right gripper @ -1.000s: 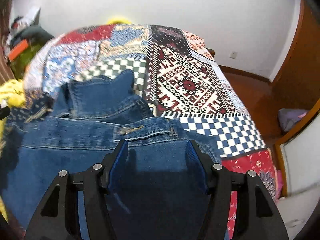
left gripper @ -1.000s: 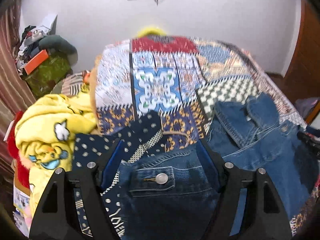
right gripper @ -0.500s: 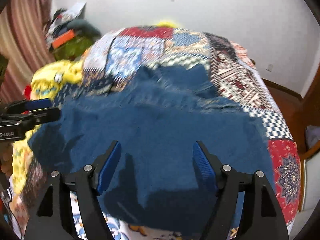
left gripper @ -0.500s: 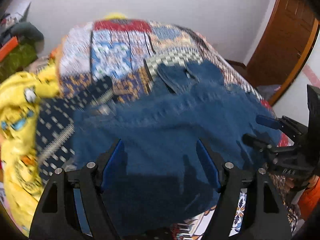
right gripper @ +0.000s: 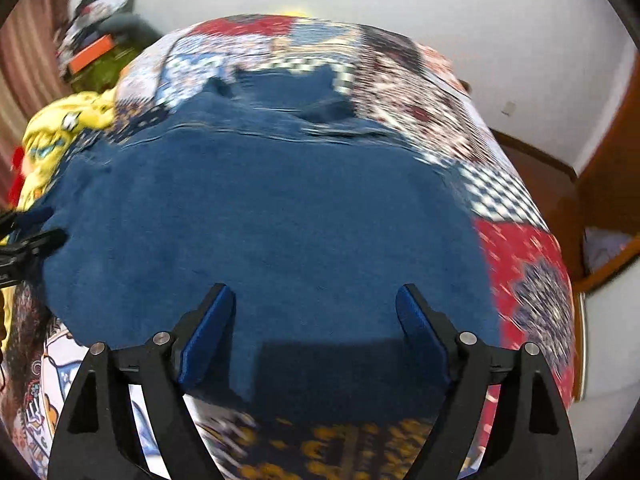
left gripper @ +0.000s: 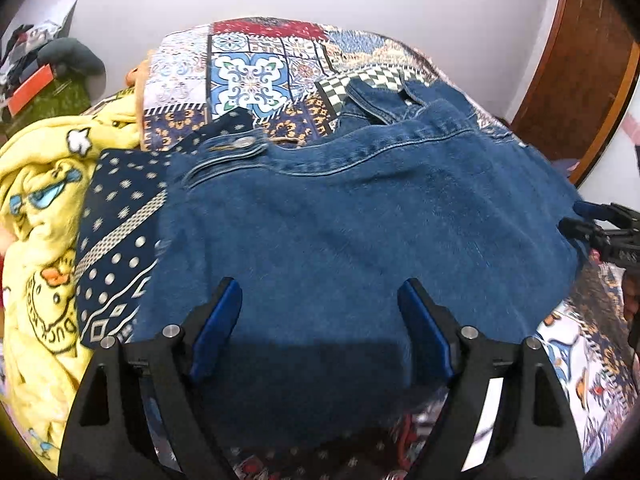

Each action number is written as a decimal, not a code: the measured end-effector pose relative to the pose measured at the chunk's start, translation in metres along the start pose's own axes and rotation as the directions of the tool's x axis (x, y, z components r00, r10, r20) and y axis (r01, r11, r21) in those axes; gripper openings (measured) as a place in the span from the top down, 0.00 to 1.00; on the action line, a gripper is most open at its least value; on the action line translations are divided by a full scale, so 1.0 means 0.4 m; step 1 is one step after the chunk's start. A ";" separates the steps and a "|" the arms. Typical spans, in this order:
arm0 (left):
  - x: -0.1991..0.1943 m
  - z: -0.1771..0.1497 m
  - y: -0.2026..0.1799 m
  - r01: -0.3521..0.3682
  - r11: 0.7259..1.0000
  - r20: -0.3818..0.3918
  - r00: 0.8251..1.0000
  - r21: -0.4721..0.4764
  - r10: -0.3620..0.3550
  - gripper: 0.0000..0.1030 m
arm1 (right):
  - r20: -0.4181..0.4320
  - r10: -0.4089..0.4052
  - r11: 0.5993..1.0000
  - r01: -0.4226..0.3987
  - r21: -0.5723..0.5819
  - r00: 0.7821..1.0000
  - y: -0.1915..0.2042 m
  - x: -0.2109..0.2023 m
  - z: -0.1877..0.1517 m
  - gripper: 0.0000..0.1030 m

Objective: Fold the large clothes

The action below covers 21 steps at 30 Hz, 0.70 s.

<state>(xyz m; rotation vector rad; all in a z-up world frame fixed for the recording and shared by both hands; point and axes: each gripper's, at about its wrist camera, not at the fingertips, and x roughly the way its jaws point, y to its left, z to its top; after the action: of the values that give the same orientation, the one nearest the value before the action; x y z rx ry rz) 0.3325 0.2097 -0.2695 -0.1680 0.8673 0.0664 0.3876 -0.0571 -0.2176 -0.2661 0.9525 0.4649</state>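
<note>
A blue denim jacket (left gripper: 352, 220) lies spread back side up on the patchwork bedspread (left gripper: 248, 76), collar at the far end. It also fills the right wrist view (right gripper: 272, 224), which is blurred. My left gripper (left gripper: 320, 308) is open and empty above the jacket's near hem. My right gripper (right gripper: 316, 304) is open and empty above the near hem too. The right gripper shows at the right edge of the left wrist view (left gripper: 600, 224), beside the jacket's side. The left gripper shows at the left edge of the right wrist view (right gripper: 24, 240).
A yellow cartoon blanket (left gripper: 44, 200) and a navy patterned cloth (left gripper: 120, 224) lie left of the jacket. Clutter (left gripper: 44, 80) is piled in the far left corner. A wooden door (left gripper: 580, 80) stands at the right. The bed's right edge (right gripper: 560, 280) drops to the floor.
Both grippers have let go of the jacket and pulled back towards the near hem. The jacket, carried one second ago, now lies flat on the bed.
</note>
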 end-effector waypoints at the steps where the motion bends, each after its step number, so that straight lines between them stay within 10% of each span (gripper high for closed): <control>1: -0.010 -0.006 0.008 -0.017 1.000 0.004 1.000 -0.004 0.017 0.21 | 0.001 -0.015 1.000 0.015 0.027 1.000 -0.028 -0.011 -0.007 0.20; 10: -0.078 -0.116 0.149 -0.125 0.969 -0.002 0.992 -0.211 0.128 0.12 | -0.019 0.024 0.964 -0.018 0.267 1.000 -0.161 -0.072 -0.098 0.20; 21: -0.155 -0.228 0.298 -0.122 0.849 -0.056 0.993 -0.514 0.109 0.12 | -0.020 -0.063 0.927 0.066 0.369 0.998 -0.252 -0.154 -0.160 0.20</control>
<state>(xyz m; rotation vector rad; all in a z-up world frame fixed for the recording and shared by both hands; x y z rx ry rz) 0.2088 0.3118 -0.2942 -0.6244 0.8683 0.4154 0.3611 -0.1879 -0.2004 0.0431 1.0154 0.2162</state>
